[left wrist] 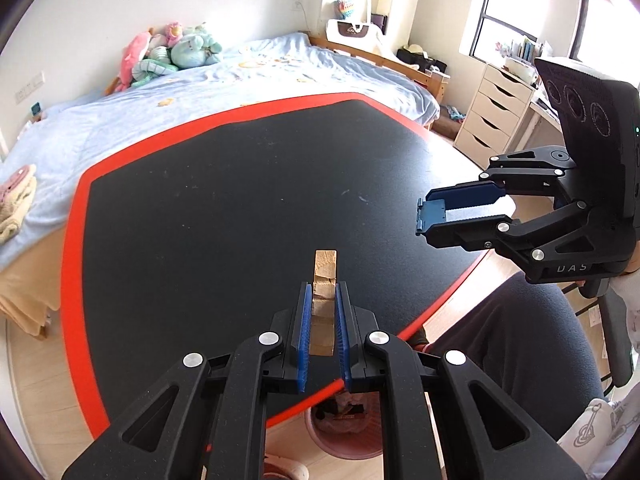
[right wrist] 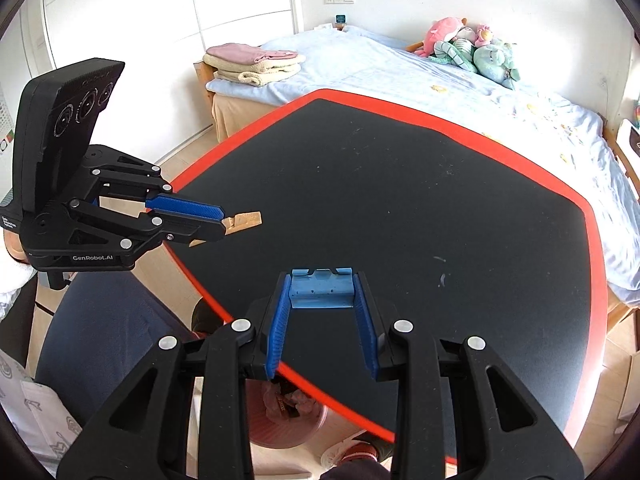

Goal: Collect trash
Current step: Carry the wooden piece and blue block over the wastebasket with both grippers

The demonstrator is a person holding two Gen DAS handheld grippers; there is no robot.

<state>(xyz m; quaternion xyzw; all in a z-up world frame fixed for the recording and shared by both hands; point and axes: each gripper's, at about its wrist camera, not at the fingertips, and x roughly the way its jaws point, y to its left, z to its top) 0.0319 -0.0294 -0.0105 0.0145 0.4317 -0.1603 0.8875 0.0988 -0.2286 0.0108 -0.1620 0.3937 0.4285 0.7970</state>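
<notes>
My left gripper (left wrist: 323, 294) is shut on a tan wooden scrap (left wrist: 325, 268), held above the near edge of the black table (left wrist: 240, 200). In the right wrist view the left gripper (right wrist: 222, 222) is at the left, with the wooden scrap (right wrist: 248, 218) sticking out past its tips. My right gripper (right wrist: 322, 280) is shut on a flat blue plastic piece (right wrist: 322, 294) that spans its pads. The left wrist view shows the right gripper (left wrist: 430, 216) and the blue piece (left wrist: 434, 212) at the right. A pink trash bin (left wrist: 344, 428) (right wrist: 288, 412) with wrappers inside stands on the floor below the table edge.
The table has a red rim (right wrist: 440, 124) and a few pale specks. A bed (left wrist: 280, 76) with plush toys (left wrist: 176, 52) lies behind it, with folded towels (right wrist: 252, 64) at its foot. White drawers (left wrist: 492, 112) stand by the window. A person's dark-trousered leg (left wrist: 500, 340) is beside the bin.
</notes>
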